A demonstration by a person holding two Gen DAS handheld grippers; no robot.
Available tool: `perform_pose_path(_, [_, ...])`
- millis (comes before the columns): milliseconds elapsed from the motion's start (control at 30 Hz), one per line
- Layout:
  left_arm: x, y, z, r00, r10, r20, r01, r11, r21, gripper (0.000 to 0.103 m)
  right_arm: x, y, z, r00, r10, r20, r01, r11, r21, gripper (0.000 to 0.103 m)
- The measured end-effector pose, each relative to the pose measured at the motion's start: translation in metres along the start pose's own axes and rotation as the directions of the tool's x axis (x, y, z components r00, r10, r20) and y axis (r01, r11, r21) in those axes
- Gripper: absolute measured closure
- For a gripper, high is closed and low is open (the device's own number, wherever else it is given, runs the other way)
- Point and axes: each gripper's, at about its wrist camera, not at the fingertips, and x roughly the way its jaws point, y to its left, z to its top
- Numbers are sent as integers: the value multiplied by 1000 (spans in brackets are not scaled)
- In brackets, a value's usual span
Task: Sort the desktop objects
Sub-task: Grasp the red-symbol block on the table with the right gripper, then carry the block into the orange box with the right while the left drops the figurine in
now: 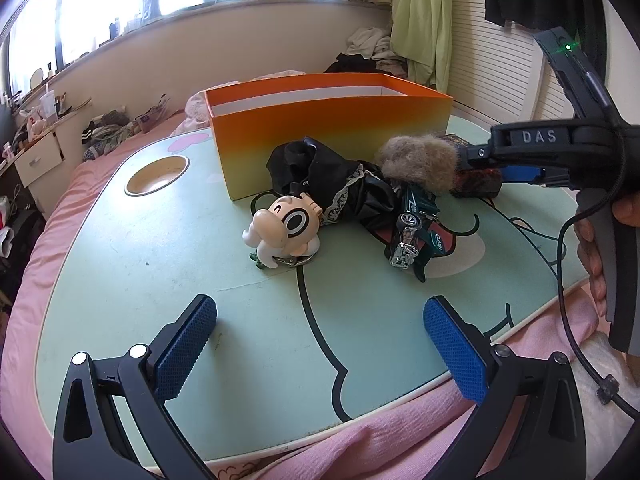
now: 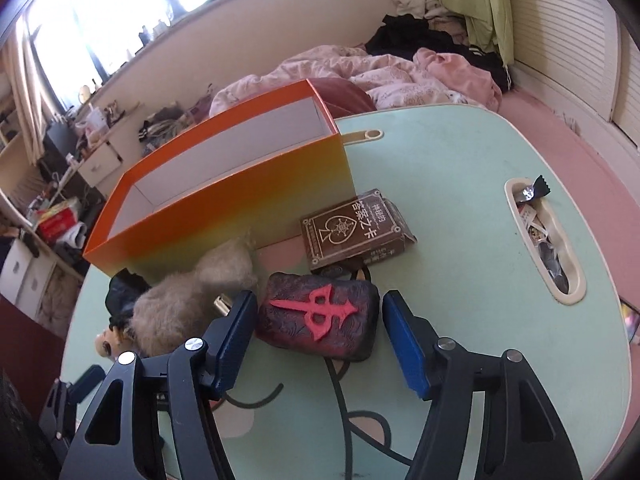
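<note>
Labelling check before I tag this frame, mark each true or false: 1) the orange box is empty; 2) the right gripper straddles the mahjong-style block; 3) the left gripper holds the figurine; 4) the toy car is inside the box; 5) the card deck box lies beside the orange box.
1) True as far as visible: the orange box shows only bare white inside walls.
2) True: the dark block with the red character sits between the right gripper pads, a gap still showing on one side.
3) False: the left gripper is open over bare table; the figurine lies apart.
4) False: the toy car lies on the table.
5) True: the card deck box lies against it.
</note>
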Motion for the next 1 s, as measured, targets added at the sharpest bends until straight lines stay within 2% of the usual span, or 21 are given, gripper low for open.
perform_pose_path(133, [1, 0, 1, 1000, -2, 0, 2, 1000, 2, 0, 10, 19, -5, 996, -91, 7, 91, 987, -135, 37])
perform_pose_path(167, [1, 0, 1, 1000, -2, 0, 2, 1000, 2, 0, 13, 23, -5, 995, -101, 13, 101, 983, -151, 42])
perform_pose_path(200, [1, 0, 1, 1000, -2, 0, 2, 1000, 2, 0, 16, 23, -3, 995, -100, 17, 101, 982, -158, 42])
perform_pose_path(333, [0, 1, 1, 1000, -6, 3, 6, 1000, 2, 0, 2, 12, -10, 998, 0, 60, 7, 993, -116, 42])
perform_pose_path(400, [-1, 3, 1, 1000, -6, 6, 6, 1000, -1, 0, -17, 0, -13, 992, 53, 116, -43, 996, -82, 42])
perform_pose_path(500, [-7, 16, 5, 999, -38, 24, 40, 997, -66, 0, -40, -19, -12, 985, 62, 159, -53, 997, -57, 42])
perform_pose_path(600, [-12, 31, 19, 998, -13, 57, 20, 993, -117, 1, -50, -36, -10, 984, 61, 169, -59, 998, -16, 42])
perform_pose_path(633, [-11, 35, 25, 998, 19, 60, -11, 992, -127, 6, -50, -38, -9, 984, 62, 170, -62, 998, -5, 42])
perform_pose_path(667, [-8, 38, 30, 998, 36, 50, -29, 991, -131, 18, -49, -40, -9, 983, 68, 171, -70, 998, 5, 42])
perform_pose_path(733, [2, 43, 40, 1000, 7, 20, -5, 991, -136, 29, -46, -38, -10, 984, 80, 159, -82, 997, 6, 42])
perform_pose_path(800, [15, 42, 46, 1000, -25, 2, 25, 991, -129, 29, -42, -33, -11, 985, 90, 145, -90, 996, -7, 42])
perform_pose_path(833, [22, 39, 47, 1000, -22, -17, 20, 993, -112, 35, -41, -30, -12, 986, 97, 138, -96, 995, -13, 42])
perform_pose_path(867, [27, 37, 48, 999, -20, -32, 16, 995, -98, 60, -41, -28, -12, 985, 104, 135, -103, 995, -14, 42])
perform_pose_path(933, [26, 33, 43, 999, 3, -37, -6, 997, -81, 63, -41, -27, -10, 985, 104, 137, -103, 995, -14, 42])
perform_pose_path(1000, [16, 38, 44, 1000, -18, -24, 16, 995, -95, 63, -44, -24, -3, 983, 102, 151, -101, 995, -11, 42])
